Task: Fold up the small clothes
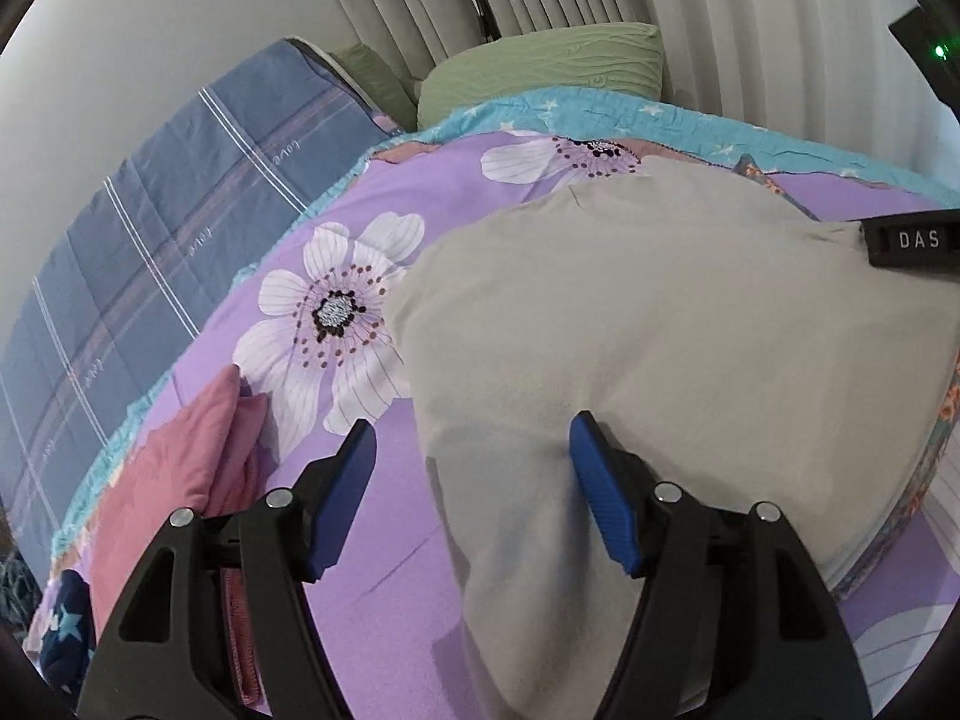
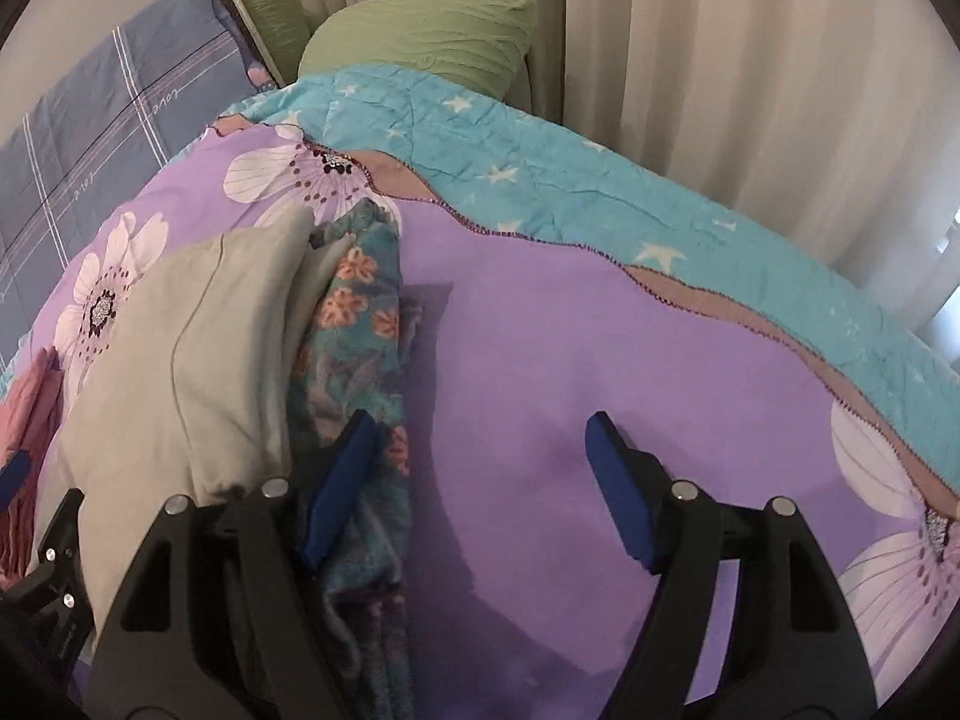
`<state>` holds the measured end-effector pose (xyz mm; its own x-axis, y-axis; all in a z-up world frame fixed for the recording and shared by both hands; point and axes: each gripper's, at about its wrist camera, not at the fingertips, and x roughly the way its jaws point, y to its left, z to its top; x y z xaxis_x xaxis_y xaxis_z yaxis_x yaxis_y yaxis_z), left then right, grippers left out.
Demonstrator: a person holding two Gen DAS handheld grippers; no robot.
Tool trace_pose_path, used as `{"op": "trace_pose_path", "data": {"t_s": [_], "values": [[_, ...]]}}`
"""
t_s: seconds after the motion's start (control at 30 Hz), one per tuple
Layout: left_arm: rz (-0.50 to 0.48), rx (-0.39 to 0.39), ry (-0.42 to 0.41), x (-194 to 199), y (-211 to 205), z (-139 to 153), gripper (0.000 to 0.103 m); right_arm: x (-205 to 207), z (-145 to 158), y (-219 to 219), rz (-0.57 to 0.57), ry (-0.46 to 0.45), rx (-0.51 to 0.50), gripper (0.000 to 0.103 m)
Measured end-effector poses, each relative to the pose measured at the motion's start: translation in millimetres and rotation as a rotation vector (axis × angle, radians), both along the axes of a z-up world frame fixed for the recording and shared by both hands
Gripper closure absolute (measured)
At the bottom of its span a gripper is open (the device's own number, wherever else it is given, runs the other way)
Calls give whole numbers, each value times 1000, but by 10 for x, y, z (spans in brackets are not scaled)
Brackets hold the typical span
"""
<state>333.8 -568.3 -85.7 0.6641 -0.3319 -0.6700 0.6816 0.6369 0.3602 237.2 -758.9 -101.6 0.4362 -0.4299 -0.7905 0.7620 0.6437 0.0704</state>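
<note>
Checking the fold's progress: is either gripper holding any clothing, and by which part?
Nothing is held. The left gripper is open over the beige garment; the right gripper is open above the purple bedspread.

The beige garment (image 1: 660,348) runs under the frame's bottom edge; its lower hem is not visible. The pink garment (image 1: 180,468) is partly hidden behind the left gripper (image 1: 474,456). The floral garment (image 2: 360,360) lies mostly under the beige garment (image 2: 198,354); its shape cannot be determined. The other gripper's label (image 1: 918,240) is cut off at the right edge.
</note>
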Motion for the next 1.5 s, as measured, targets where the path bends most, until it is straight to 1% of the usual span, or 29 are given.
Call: {"op": "trace_pose_path", "data": {"t_s": [0.07,0.1,0.17,0.23,0.27,0.3,0.33,0.37,0.4,0.43,0.47,0.5,0.53,0.57,0.63,0.67,0.7,0.73,0.77,0.8,0.87,0.93,1.0,1.1,1.2,1.3,1.37,1.43,1.5], "values": [[11,0,-28,-107,20,101,32,51,-32,-10,-19,14,-25,30],[26,-6,-60,-165,57,178,28,-16,-52,40,-38,23,-34,30],[38,-26,-95,-294,168,309,24,-82,-60,88,-65,25,-31,30],[35,-68,-89,-424,319,446,15,-155,-40,90,-120,33,-50,30],[30,-105,-80,-531,448,540,13,-134,-37,63,-159,43,-73,30],[30,-129,-76,-607,540,595,10,-223,18,65,-234,45,-110,30],[31,-153,-70,-697,656,659,8,-325,76,75,-280,16,-128,30],[29,-178,-59,-792,786,723,7,-481,163,93,-327,-46,-142,28],[18,-210,-41,-902,942,798,4,-746,303,144,-383,-130,-147,25],[4,-237,-32,-1016,1090,871,3,-971,406,213,-412,-194,-139,24],[-5,-257,-33,-1121,1210,938,3,-1198,498,327,-394,-269,-110,24],[-8,-272,-39,-1208,1300,980,2,-1338,564,439,-339,-319,-76,24],[-9,-293,-46,-1311,1397,1039,2,-1459,636,587,-270,-348,-55,24],[-13,-325,-50,-1449,1514,1125,2,-1569,722,780,-200,-359,-60,24],[-17,-379,-54,-1655,1654,1238,2,-1850,949,1354,-49,-380,-167,15],[-16,-414,-56,-1804,1744,1315,2,-1985,1043,1626,12,-394,-230,7],[-16,-432,-59,-1902,1790,1358,1,-2164,1148,1978,77,-413,-314,3],[-18,-446,-64,-2015,1846,1405,1,-2285,1208,2203,113,-425,-361,2],[-21,-454,-70,-2125,1890,1444,1,-2409,1268,2413,145,-430,-391,2],[-23,-462,-81,-2271,1950,1501,1,-2537,1327,2638,184,-431,-390,2],[-34,-484,-92,-2470,2052,1575,1,-2708,1401,2904,235,-445,-355,2],[-34,-507,-89,-2673,2176,1645,1,-2859,1470,3132,245,-469,-342,2],[-37,-526,-74,-2829,2275,1679,1,-3021,1530,3285,208,-474,-346,2],[-42,-534,-64,-3053,2400,1689,1,-3155,1536,3361,164,-451,-320,2],[-60,-527,-85,-3261,2511,1721,1,-3292,1547,3433,134,-431,-300,2],[-52,-541,-104,-3411,2640,1765,1,-3386,1575,3546,117,-420,-329,2],[-43,-561,-94,-3468,2729,1782,1,-3410,1577,3593,124,-413,-343,2],[-43,-562,-90,-3505,2788,1789,1,-3445,1603,3677,129,-418,-352,2],[-45,-561,-105,-3565,2855,1795,1,-3475,1629,3755,132,-420,-359,2]]}}
